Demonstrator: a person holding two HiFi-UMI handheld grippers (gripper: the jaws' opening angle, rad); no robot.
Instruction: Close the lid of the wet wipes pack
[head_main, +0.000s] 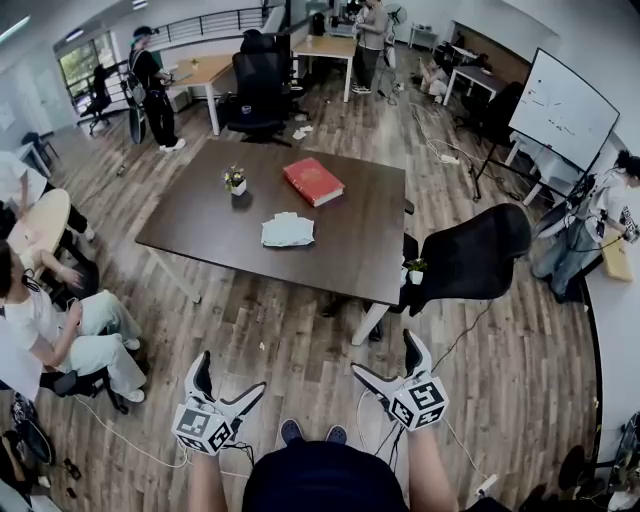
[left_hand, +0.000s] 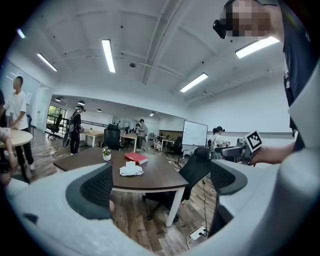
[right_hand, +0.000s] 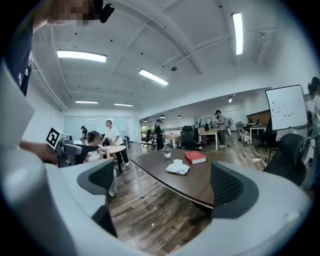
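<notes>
The white wet wipes pack (head_main: 288, 230) lies near the middle of the dark brown table (head_main: 340, 250), its lid standing up, with a wipe sticking out; it also shows in the left gripper view (left_hand: 131, 170) and the right gripper view (right_hand: 177, 167). My left gripper (head_main: 232, 386) and right gripper (head_main: 384, 362) hang well short of the table, over the wooden floor. Both stand open with nothing between their jaws. In each gripper view the two grey pads frame the distant table.
A red book (head_main: 313, 181) and a small potted plant (head_main: 235, 181) sit on the table. A black office chair (head_main: 470, 255) stands at the table's right corner. A person sits at the left (head_main: 60, 330). Others stand farther back. A whiteboard (head_main: 565, 110) stands at the right.
</notes>
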